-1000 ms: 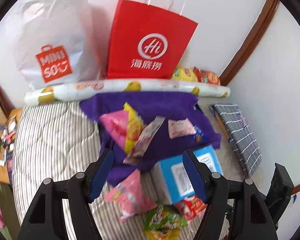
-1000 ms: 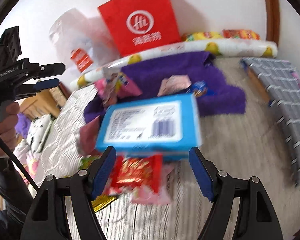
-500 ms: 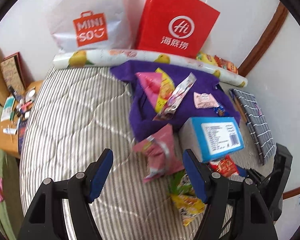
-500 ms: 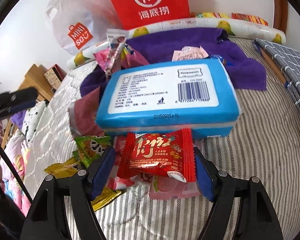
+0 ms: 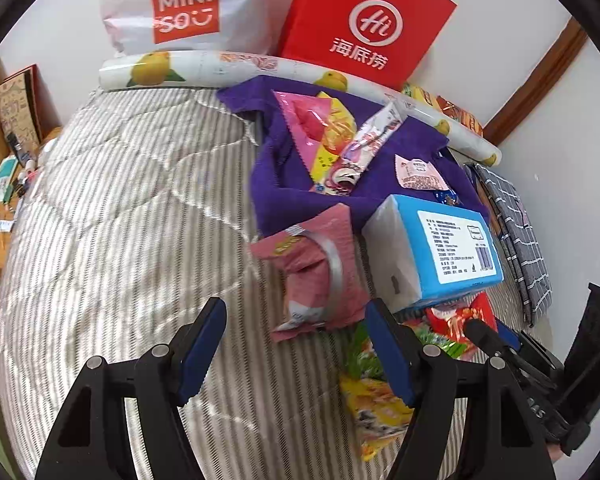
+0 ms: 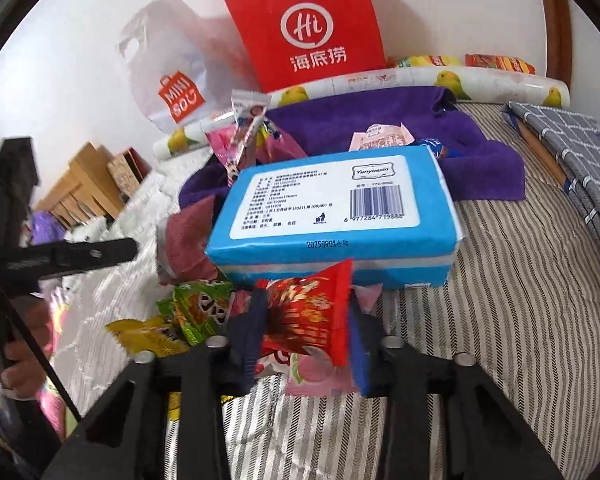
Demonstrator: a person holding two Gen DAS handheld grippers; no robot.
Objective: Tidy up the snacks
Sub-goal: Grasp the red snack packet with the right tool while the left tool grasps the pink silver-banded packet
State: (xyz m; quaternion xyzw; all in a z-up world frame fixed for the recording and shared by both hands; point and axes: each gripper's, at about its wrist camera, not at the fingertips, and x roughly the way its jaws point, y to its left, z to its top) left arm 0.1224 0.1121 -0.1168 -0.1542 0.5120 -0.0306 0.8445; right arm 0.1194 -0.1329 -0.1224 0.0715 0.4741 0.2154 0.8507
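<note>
Through your left wrist camera, your left gripper (image 5: 294, 346) hangs spread and empty above the striped quilted mattress (image 5: 120, 220), with the crumpled dusty-pink foil snack bag (image 5: 320, 272) lying just ahead between the finger lines and the blue-and-white wrapped tissue pack (image 5: 432, 248) to its right, resting on part of the snack heap. Further back, more packets sit on the rumpled purple cloth (image 5: 292, 196), and the red paper carrier bag (image 5: 364, 28) and white plastic shopping bag (image 5: 180, 8) stand against the wall. Through your right wrist camera, your right gripper (image 6: 306, 340) is pressed in on the glossy red foil snack packet (image 6: 312, 316), which sits at the front edge of the pile, just under the tissue pack's near side. The packet is caught by its puffy middle, so it may slip out or twist when you lift. Its far end seems tucked beneath the tissue pack, so pulling up quickly could tip that pack and scatter the green packet (image 6: 198, 312) and yellow packet (image 6: 148, 334) beside it. The pale pink wrapper (image 6: 320, 376) underneath might also drag along.
</note>
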